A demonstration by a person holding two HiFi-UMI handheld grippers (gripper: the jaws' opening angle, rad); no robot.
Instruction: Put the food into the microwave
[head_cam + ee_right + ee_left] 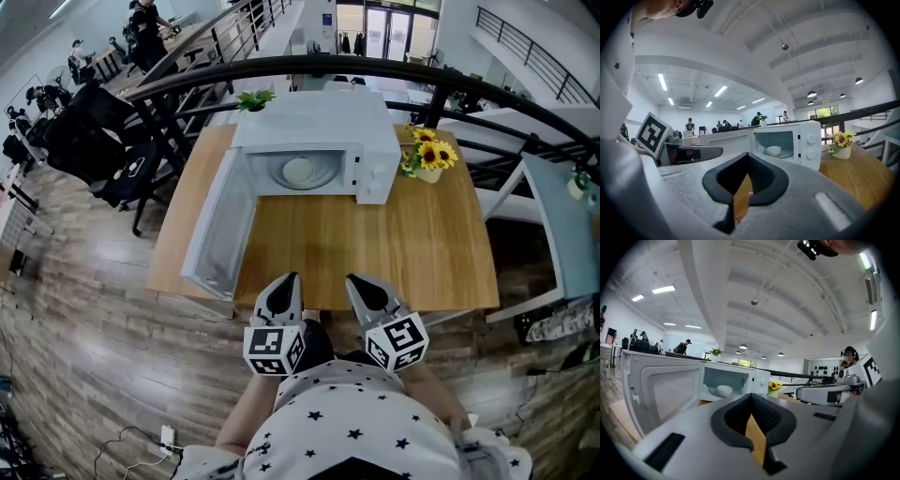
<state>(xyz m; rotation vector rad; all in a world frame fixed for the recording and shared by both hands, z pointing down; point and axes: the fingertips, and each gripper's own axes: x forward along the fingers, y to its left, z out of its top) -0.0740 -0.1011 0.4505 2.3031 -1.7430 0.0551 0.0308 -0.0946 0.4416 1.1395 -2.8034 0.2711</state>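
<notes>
A white bowl of food [298, 171] sits on the turntable inside the white microwave [319, 131], whose door [220, 230] hangs open to the left. In the left gripper view the bowl [724, 390] shows through the open cavity, and the right gripper view shows the same bowl [774, 150]. My left gripper [292, 277] and right gripper [353, 279] hover side by side over the table's near edge, well short of the microwave. Both point at it, shut and holding nothing. The jaws of the left gripper [751, 395] and of the right gripper [748, 155] meet at their tips.
The wooden table [394, 253] carries a pot of sunflowers [427, 156] right of the microwave and a small green plant [253, 98] behind it. A black railing [487, 89] arcs behind the table. Chairs and people are at the far left.
</notes>
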